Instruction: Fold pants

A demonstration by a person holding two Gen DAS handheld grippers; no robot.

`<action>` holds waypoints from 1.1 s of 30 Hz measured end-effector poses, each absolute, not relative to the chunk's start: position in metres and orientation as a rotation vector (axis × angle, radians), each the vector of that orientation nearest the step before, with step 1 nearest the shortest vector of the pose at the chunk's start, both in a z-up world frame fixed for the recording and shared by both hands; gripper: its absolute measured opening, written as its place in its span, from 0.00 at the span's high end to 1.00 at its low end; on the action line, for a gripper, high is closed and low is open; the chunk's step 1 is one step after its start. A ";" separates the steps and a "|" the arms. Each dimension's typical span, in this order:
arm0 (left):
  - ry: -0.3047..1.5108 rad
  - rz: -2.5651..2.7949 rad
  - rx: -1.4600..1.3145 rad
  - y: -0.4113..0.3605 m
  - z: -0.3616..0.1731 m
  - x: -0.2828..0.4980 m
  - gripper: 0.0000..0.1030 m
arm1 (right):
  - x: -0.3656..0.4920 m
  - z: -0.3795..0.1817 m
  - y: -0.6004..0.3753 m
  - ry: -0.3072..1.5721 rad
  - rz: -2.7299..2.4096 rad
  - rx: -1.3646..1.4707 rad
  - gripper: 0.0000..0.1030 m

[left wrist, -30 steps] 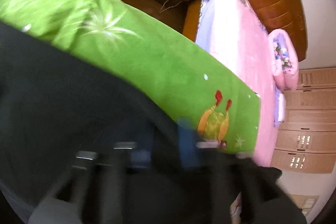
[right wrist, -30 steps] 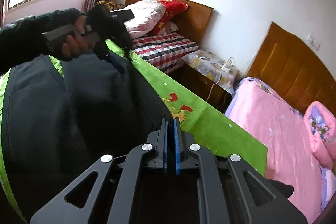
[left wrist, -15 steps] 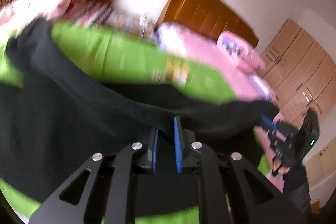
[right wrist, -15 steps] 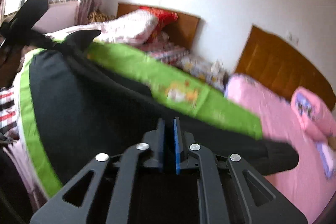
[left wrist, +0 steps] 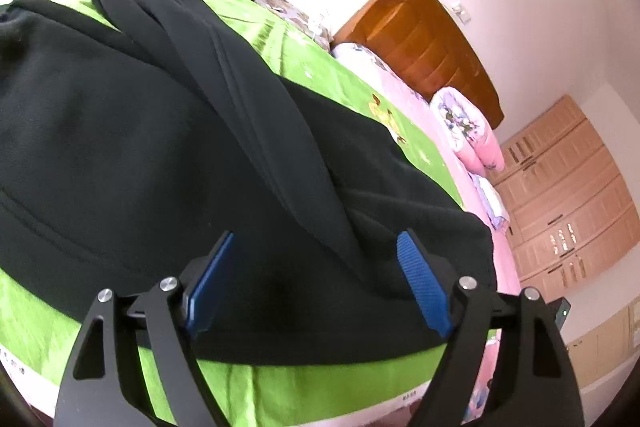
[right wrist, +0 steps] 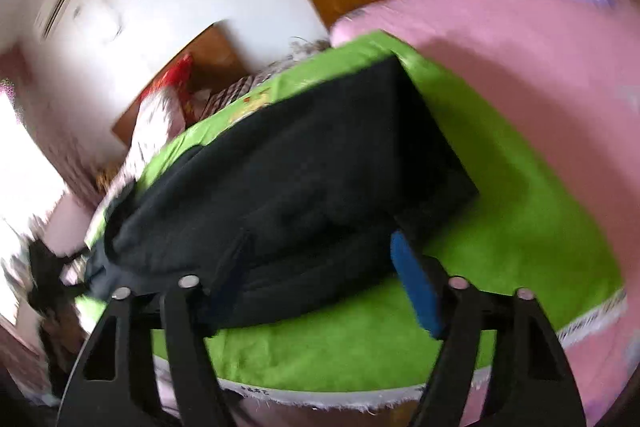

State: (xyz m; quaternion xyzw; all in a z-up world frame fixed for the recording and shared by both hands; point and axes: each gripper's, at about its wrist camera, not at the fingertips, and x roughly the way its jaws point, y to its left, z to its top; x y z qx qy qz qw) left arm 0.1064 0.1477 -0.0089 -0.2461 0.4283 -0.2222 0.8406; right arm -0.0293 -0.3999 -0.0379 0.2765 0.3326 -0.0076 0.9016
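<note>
— On the green blanket (left wrist: 280, 39), what do we see?
— The black pants (left wrist: 120, 147) cover most of it, one leg folded across toward 11 o'clock; a pink bed (right wrist: 520, 75) lies at 2 o'clock.
— And our grippers?
— Our left gripper (left wrist: 316, 279) hangs spread wide above the fabric, gripping nothing. Our right gripper (right wrist: 320, 267) looks released too, though blur hides its left pad.
</note>
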 end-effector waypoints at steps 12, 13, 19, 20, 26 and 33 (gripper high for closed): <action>0.886 -0.414 -0.470 0.160 0.002 0.114 0.17 | -0.009 -0.046 -0.410 0.681 -0.046 0.642 0.36; 0.880 -0.407 -0.464 0.159 0.005 0.114 0.15 | -0.007 -0.046 -0.413 0.673 -0.044 0.679 0.36; 0.924 -0.374 -0.511 0.173 0.011 0.129 0.07 | -0.011 -0.061 -0.427 0.676 -0.073 0.849 0.66; 0.936 -0.379 -0.521 0.174 0.013 0.134 0.06 | -0.010 -0.060 -0.425 0.689 -0.069 0.836 0.67; 1.150 -0.241 -0.477 0.149 0.007 0.192 0.01 | -0.008 -0.055 -0.413 0.726 -0.095 0.772 0.65; 1.204 -0.176 -0.298 0.118 0.000 0.219 0.80 | -0.010 -0.054 -0.411 0.724 -0.103 0.736 0.66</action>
